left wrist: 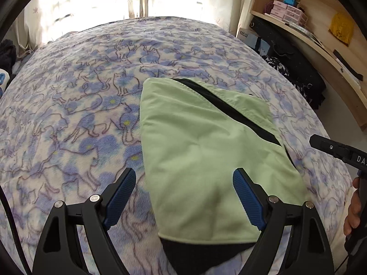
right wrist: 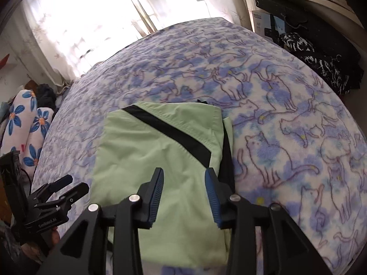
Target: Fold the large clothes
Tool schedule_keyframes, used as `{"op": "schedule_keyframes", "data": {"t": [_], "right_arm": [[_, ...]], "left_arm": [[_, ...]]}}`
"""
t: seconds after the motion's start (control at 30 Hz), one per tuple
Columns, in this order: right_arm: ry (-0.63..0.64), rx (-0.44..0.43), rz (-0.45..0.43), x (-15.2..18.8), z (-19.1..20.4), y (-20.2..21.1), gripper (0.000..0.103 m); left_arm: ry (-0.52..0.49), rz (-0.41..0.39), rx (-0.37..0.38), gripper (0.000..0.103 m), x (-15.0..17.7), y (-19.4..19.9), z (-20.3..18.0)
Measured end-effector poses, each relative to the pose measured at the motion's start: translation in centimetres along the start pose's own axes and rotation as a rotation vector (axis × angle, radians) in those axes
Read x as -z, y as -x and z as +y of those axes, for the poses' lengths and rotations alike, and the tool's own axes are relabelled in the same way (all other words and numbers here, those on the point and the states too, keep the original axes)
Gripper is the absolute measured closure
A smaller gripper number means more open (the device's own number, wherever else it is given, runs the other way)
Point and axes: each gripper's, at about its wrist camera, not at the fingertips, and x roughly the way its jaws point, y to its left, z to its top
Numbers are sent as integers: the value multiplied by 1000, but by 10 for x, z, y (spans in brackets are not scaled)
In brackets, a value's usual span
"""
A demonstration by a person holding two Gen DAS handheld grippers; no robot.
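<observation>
step: fold looks finished, release | garment: green jacket [left wrist: 206, 151] folded compact, mid-bed [left wrist: 68, 114], nearer its right edge | left gripper [left wrist: 184, 194]: jaws wide apart, empty | right gripper [right wrist: 184, 194]: jaws parted, nothing clamped | next: judge neatness, perhaps square edges.

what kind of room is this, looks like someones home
Most likely a bedroom in a home: a bed under a cat-print fleece blanket, curtains over a bright window behind it, and wooden shelves with small boxes. A folded green garment lies on the blanket.
</observation>
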Motion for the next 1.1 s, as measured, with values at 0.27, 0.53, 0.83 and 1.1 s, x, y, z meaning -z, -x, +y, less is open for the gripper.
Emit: {"op": "schedule_keyframes", "data": {"t": [0.27, 0.53, 0.83, 1.1], "right_arm": [[71, 11, -2, 25, -2, 45, 48], [154, -8, 8, 52, -15, 25, 41], [76, -19, 162, 51, -48, -48, 41], [-83, -206, 238, 40, -78, -99, 41]], "left_arm": [[6, -21, 32, 18, 24, 44, 7], [43, 36, 53, 18, 48, 23, 20], [165, 102, 165, 18, 56, -27, 39], [242, 156, 245, 11, 59, -76, 51]]}}
